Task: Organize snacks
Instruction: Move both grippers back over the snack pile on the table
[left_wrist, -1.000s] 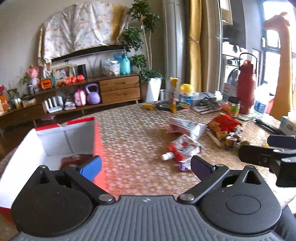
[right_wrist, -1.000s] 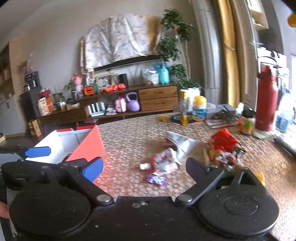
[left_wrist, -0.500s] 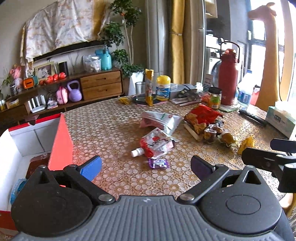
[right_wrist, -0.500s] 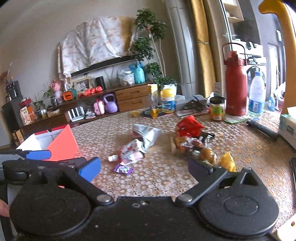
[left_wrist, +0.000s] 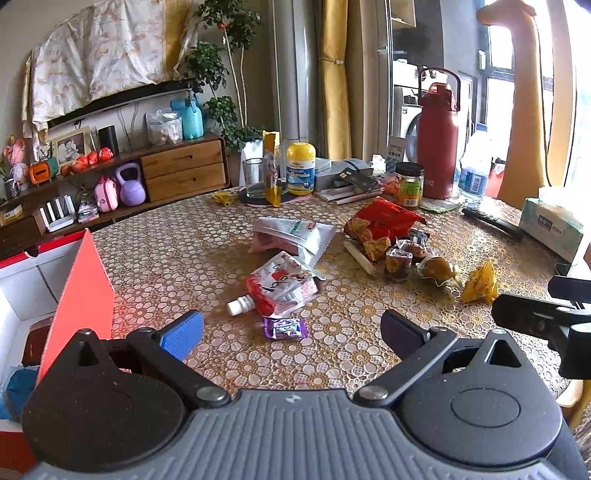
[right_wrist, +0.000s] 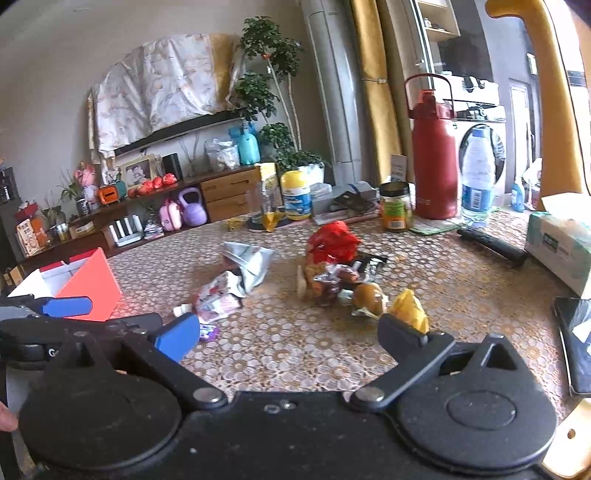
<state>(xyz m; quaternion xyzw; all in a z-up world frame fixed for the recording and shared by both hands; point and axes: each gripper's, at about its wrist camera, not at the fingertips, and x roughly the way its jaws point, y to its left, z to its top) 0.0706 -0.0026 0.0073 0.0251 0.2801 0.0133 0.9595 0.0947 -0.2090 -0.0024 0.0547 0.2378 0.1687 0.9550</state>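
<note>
Now both grippers, left (left_wrist: 291, 328) and right (right_wrist: 290, 334), hover wide apart and empty-handed above scattered snacks, a purple candy (left_wrist: 285, 328) nearest.

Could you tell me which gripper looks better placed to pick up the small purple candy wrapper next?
Probably the left gripper: its open jaws frame the purple wrapper, with the box alongside. The right gripper, also open, faces the yellow packet.

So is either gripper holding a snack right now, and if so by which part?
Nothing is held. The left gripper and right gripper are both open and empty above the table; the purple candy lies untouched.
</note>
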